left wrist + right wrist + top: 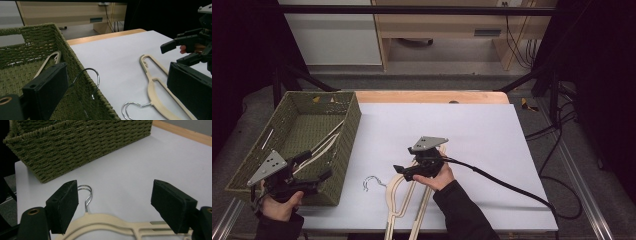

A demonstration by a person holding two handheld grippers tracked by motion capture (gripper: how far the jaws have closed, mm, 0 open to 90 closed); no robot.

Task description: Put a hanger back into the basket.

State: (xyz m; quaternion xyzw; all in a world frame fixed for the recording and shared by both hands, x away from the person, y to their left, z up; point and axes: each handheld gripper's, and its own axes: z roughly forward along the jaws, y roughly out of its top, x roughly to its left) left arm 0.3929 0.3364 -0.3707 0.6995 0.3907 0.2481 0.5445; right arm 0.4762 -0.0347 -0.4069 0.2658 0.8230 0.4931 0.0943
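Right gripper (404,172) is hovering over the cream hangers (409,200) on the white worktop (482,140), fingers spread wide. Right gripper view: the top bar of the near hanger (107,222) is lying between the two fingers (63,205), low and just short of the pads, neither pad touching it. Its metal hook (86,195) is sitting just beside the left finger, pointing toward the green woven basket (82,147), which is standing beyond the fingertips.

Left gripper (309,177) is sitting at the basket's near wall (287,192), fingers spread, nothing pinched. Left gripper view: one finger (48,86) is inside the basket, the other (190,91) is out over the worktop, so the basket wall is running between them. A hanger hook (93,82) is sticking over the rim just past the inner finger, apart from it.

View differences: the high view is showing two hangers side by side under the right hand, plus another hanger (324,145) lying in the basket. The left gripper view is showing the double hook (132,108) of the worktop hangers and the right gripper (180,51) farther off, open above them. The right gripper view alone is showing the gap between pads and hanger.
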